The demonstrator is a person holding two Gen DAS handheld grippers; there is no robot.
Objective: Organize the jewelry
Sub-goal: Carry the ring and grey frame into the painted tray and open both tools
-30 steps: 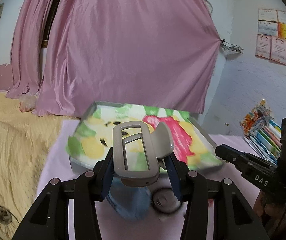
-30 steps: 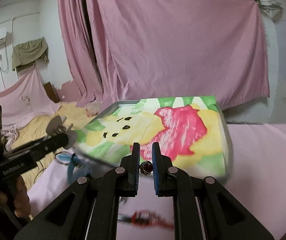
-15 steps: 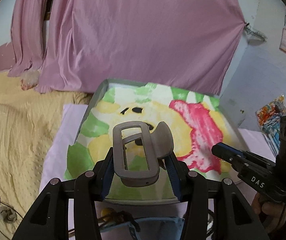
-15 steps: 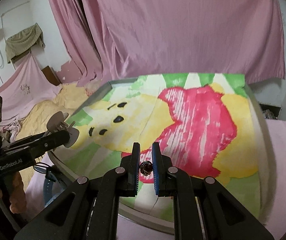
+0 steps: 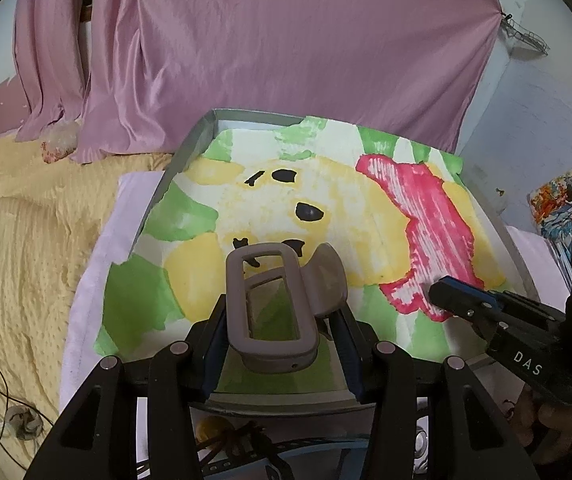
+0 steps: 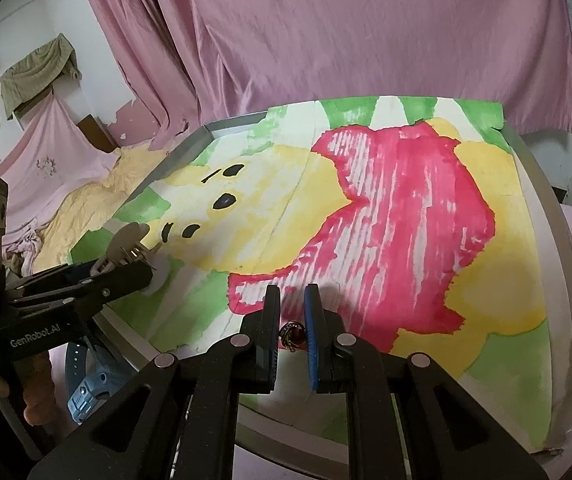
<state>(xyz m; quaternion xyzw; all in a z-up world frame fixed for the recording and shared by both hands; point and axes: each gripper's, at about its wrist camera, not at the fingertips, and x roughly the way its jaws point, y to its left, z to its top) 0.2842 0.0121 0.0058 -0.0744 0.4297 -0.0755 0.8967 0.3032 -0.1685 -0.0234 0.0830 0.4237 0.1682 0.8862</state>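
My left gripper (image 5: 280, 340) is shut on a taupe hair claw clip (image 5: 274, 312), which stands upright between its fingers over the near edge of the tray (image 5: 202, 132). The tray is grey-rimmed and lined with a painted sheet of a yellow bear in red. In the right wrist view my right gripper (image 6: 291, 320) is shut on a small ring with a dark red stone (image 6: 291, 334), low over the red patch near the tray's front. The right gripper (image 5: 445, 296) also shows in the left wrist view, and the left gripper with the clip (image 6: 126, 248) reaches in from the left of the right wrist view.
A blue watch strap (image 6: 86, 380) lies on the pink cloth just short of the tray. A yellow bead (image 5: 210, 428) and dark cords lie under my left gripper. A yellow bedspread (image 5: 18, 240) spreads to the left, pink curtains (image 5: 286, 60) hang behind.
Both grippers have moved forward from above the pink cloth to over the tray, each still holding its item. The right gripper now hangs lower over the liner.
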